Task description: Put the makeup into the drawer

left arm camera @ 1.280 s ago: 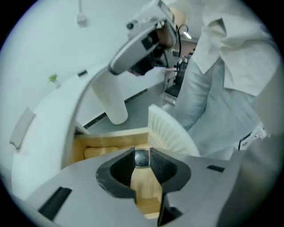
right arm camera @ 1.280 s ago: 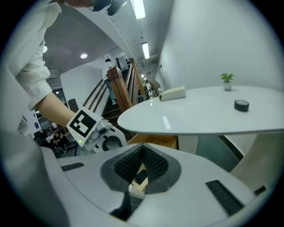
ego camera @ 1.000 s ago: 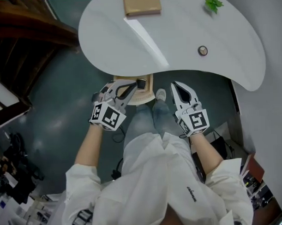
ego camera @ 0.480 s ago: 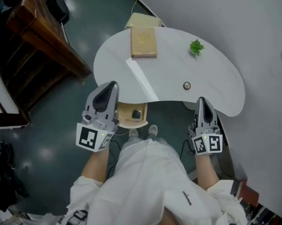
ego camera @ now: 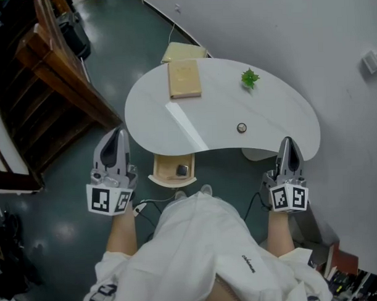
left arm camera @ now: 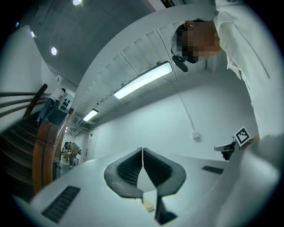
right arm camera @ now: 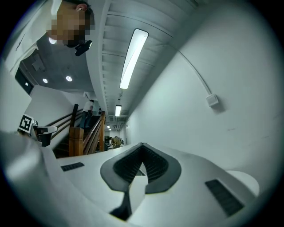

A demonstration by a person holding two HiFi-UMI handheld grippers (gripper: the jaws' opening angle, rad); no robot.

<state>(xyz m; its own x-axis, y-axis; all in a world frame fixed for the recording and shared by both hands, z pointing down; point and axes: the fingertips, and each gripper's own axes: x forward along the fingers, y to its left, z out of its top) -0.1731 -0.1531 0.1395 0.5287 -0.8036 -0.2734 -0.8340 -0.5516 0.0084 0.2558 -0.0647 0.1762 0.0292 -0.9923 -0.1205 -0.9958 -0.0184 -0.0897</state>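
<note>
My left gripper [ego camera: 116, 134] & right gripper [ego camera: 287, 142] hang either side of the white surface [ego camera: 273, 107], fingers pressed together on both, nothing btwn. Makeup [ego camera: 182, 170] lies in the open drawer [ego camera: 164, 169] under the front edge. Only head view shows book [ego camera: 185, 79], plant [ego camera: 249, 78], round item [ego camera: 241, 127]; right gripper view gives wall, ceiling light [right arm camera: 133, 57].
</note>
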